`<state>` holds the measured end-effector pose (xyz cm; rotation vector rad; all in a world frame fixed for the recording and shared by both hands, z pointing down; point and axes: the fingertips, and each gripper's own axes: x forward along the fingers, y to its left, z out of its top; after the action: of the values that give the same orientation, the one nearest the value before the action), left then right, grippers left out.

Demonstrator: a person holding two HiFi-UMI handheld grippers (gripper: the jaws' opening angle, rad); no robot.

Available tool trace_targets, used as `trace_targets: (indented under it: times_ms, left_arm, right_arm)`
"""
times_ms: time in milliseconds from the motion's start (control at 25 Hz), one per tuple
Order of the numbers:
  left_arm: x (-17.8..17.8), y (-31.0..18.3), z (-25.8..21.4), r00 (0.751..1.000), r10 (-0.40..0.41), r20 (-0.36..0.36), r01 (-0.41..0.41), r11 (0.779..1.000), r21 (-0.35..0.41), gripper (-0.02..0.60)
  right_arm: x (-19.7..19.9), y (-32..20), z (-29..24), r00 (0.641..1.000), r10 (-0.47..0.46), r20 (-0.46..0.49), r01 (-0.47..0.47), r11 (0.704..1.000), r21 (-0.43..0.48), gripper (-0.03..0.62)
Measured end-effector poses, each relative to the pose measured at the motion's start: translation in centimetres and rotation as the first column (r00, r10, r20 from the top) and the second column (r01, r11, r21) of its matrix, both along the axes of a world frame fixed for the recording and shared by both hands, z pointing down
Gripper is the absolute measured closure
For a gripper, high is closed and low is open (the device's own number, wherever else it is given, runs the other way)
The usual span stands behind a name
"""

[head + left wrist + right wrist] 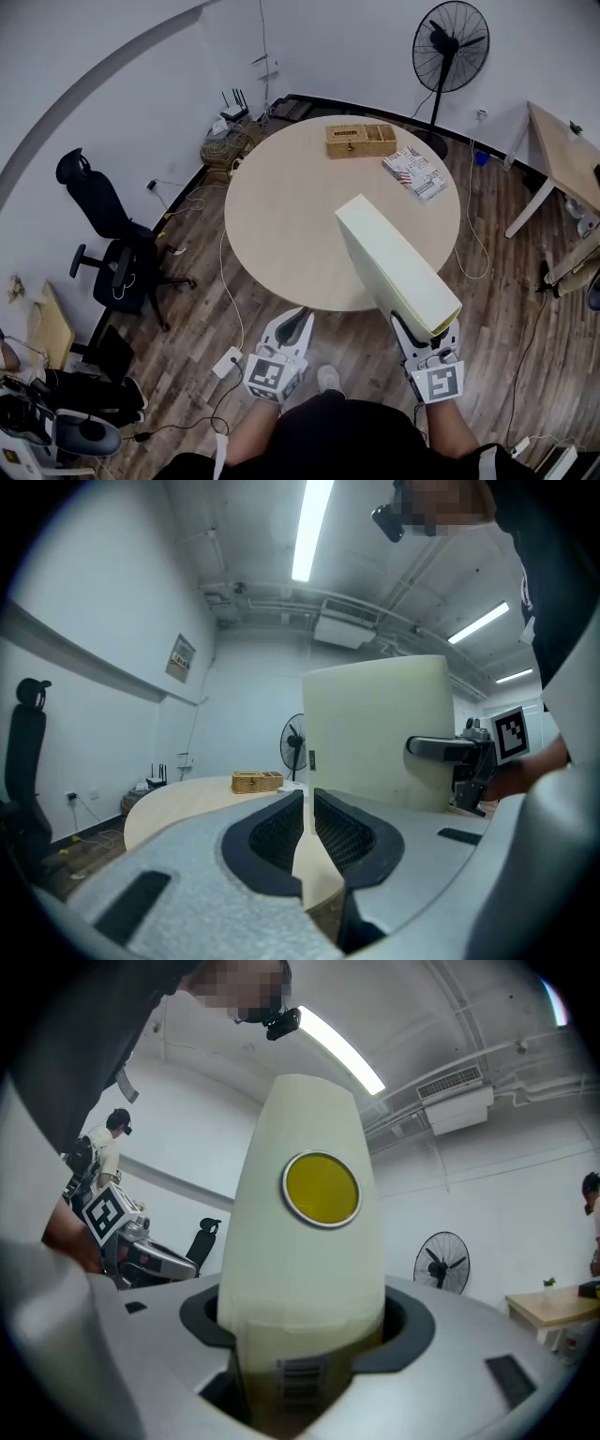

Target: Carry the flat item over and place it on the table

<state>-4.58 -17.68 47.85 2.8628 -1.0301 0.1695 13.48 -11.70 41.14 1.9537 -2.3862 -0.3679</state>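
A round beige counter (281, 216) stands on a wooden floor (525, 309) strewn with cables, with a black office chair (112, 248) off to its left and a black pedestal fan (450, 47) beyond its far rim. On the far side of the counter sit a woven wooden box (361, 141) with compartments and, just right of it, a printed flat packet (414, 174). Both lie beyond the far end of the carried thing and apart from it. That thing is a pale cream flat rectangular box (389, 258), held in the air on edge over the near right part of the counter. Its long axis runs from the right gripper (428, 339) forward and a little leftward toward the counter's middle, with its far end raised. In the right gripper view the box (309, 1269) rises straight out along the jaws, and its narrow edge carries 1 round yellow sticker (322, 1190) and a barcode label (300, 1382). The right jaws stand wide, clamped across the thickness of the box's near end. The left gripper (302, 317) hangs at the counter's near rim, left of the box and not touching it. Its jaws (307, 808) are drawn together to a thin slit with nothing between them, and the broad face of the box (375, 728) shows upright to their right.
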Motion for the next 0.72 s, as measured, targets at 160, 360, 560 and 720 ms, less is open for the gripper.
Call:
trace_targets:
  times_ms: [160,360,560,720]
  left_arm:
    - [-1.2,-2.9,0.0,1.000,-0.019,-0.011,0.019,1.000,-0.007,0.546]
    - [-3.1,-5.2,-0.4,0.999,-0.038,-0.020,0.038,0.999,0.007,0.546]
    - [-3.8,-6.8,-0.1,0.998,-0.057,-0.020,0.057,0.998,-0.008,0.546]
    - [-3.5,-7.9,0.5,0.997,-0.078,-0.012,0.077,0.997,-0.024,0.546]
  right_arm:
    - [-0.8,-2.8,0.2,1.000,-0.012,0.004,0.012,1.000,-0.014,0.299]
    - [-2.2,-5.4,0.6,0.999,-0.038,0.017,0.039,0.999,-0.024,0.299]
    - [-2.6,-7.8,1.1,0.996,-0.068,0.057,0.070,0.997,-0.033,0.299]
    - [-2.0,-10.3,1.8,0.993,-0.088,0.081,0.092,0.995,-0.050,0.299]
